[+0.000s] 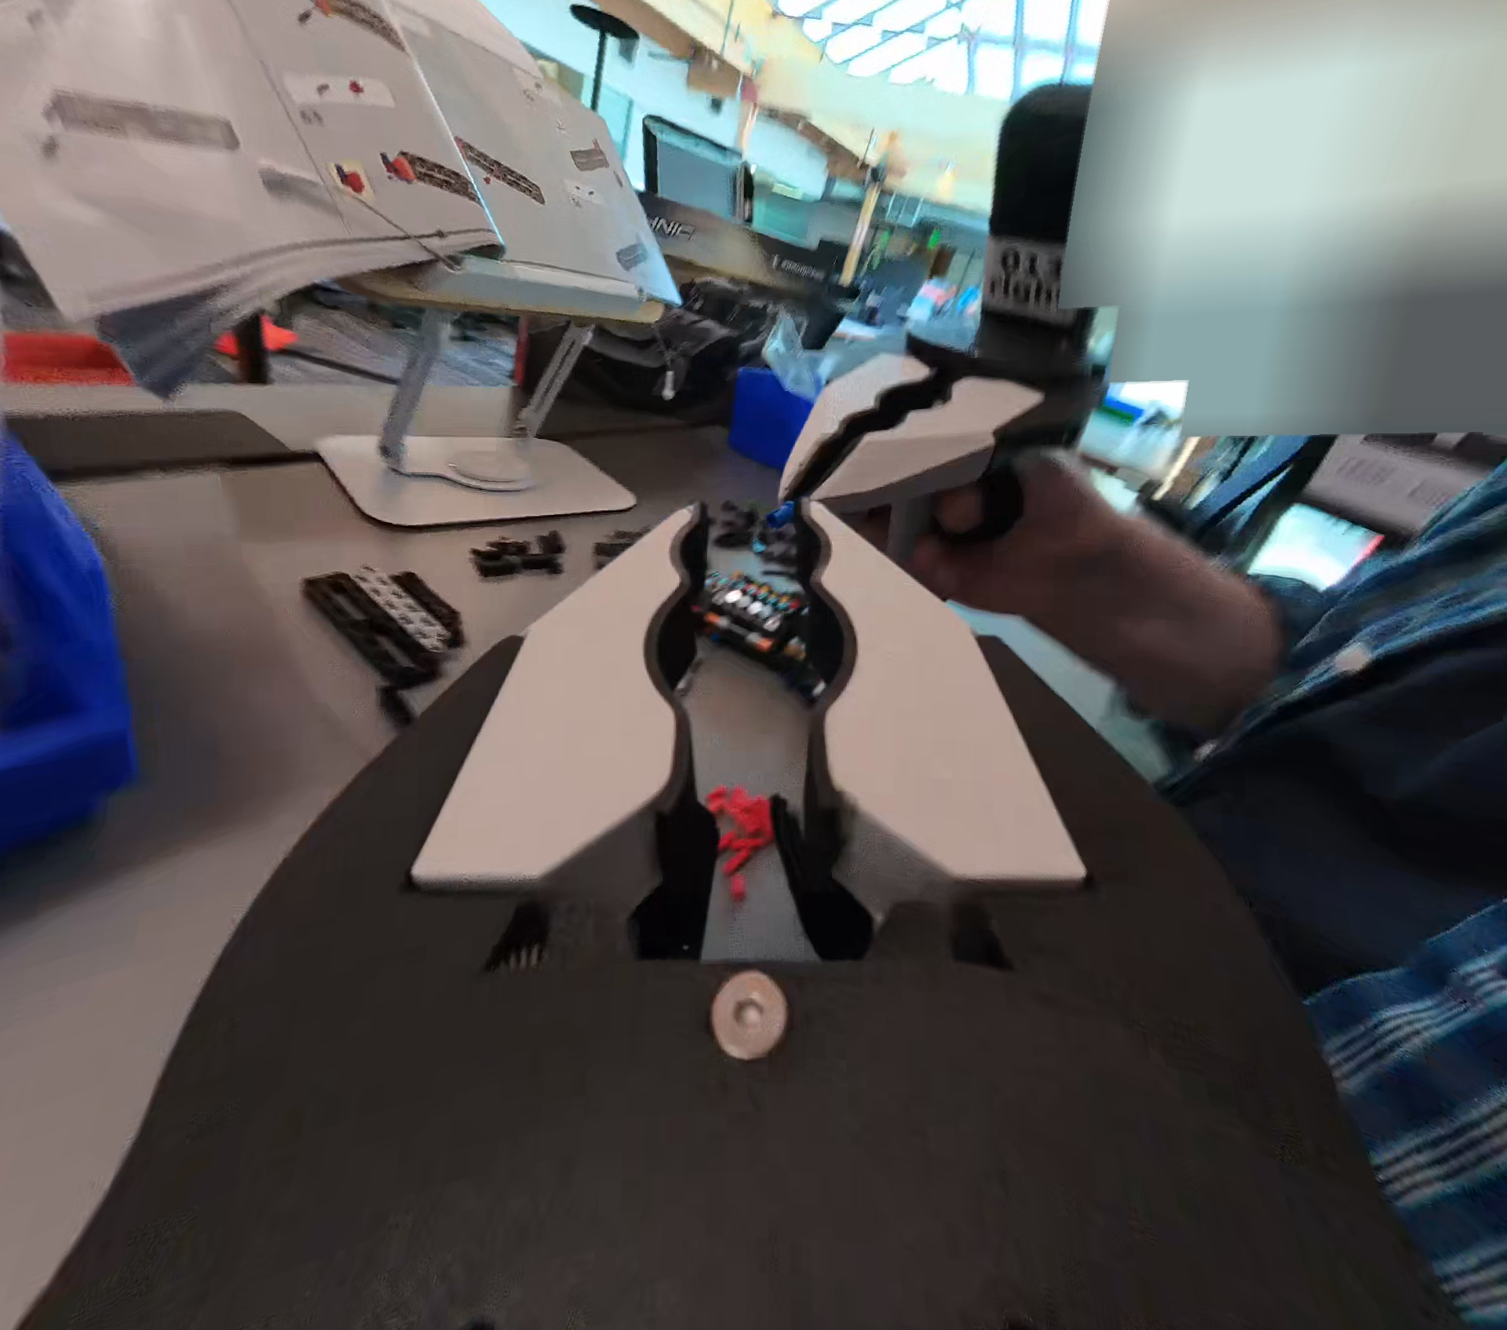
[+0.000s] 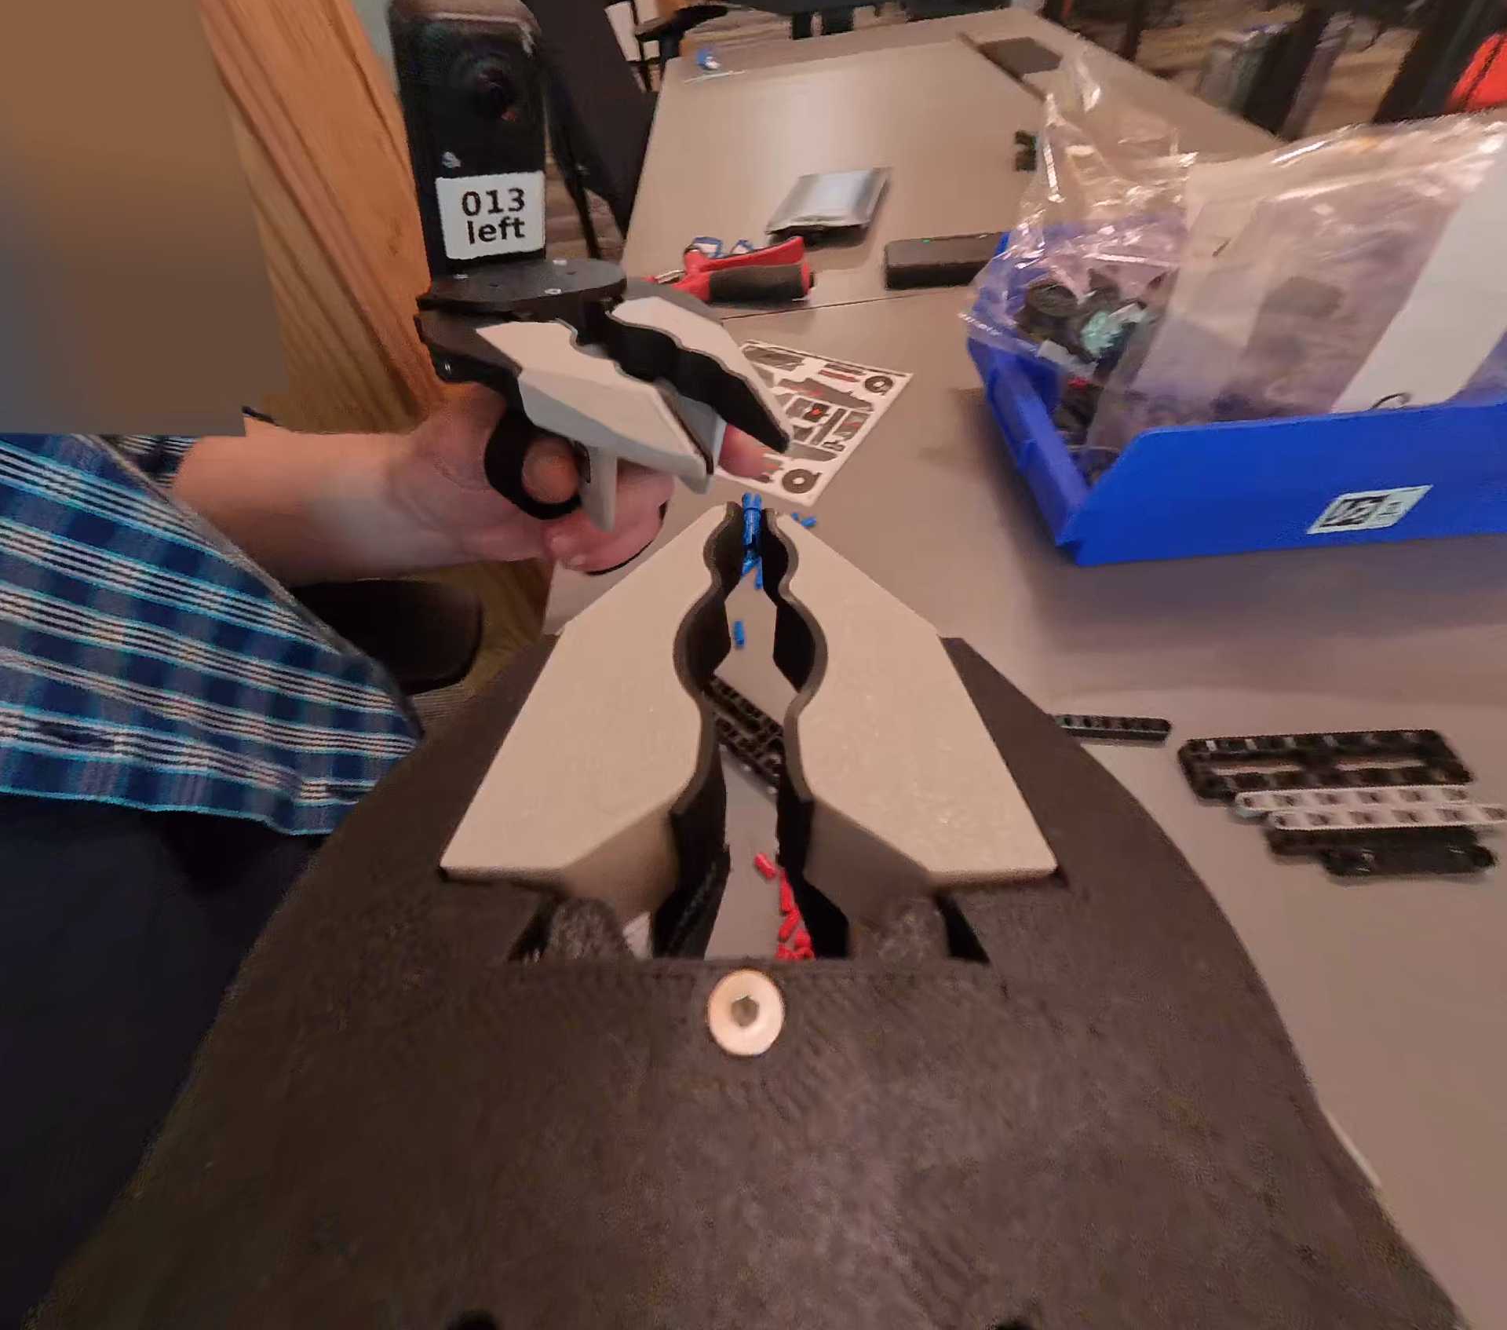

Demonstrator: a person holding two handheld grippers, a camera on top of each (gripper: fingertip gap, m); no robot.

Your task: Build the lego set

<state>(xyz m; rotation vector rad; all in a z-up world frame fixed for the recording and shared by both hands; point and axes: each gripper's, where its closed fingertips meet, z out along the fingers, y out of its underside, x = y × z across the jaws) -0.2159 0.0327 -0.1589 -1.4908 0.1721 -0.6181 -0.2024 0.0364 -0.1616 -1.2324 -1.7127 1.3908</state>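
The right tongs [image 2: 752, 516] pinch a small blue peg [image 2: 750, 522] at their tips, held up so it can go into a piece. The left tongs [image 1: 750, 516] are a little open and empty. Under them, black beams [image 2: 1337, 797] and red pegs [image 1: 738, 830] wait on the desk [image 2: 1060, 606].
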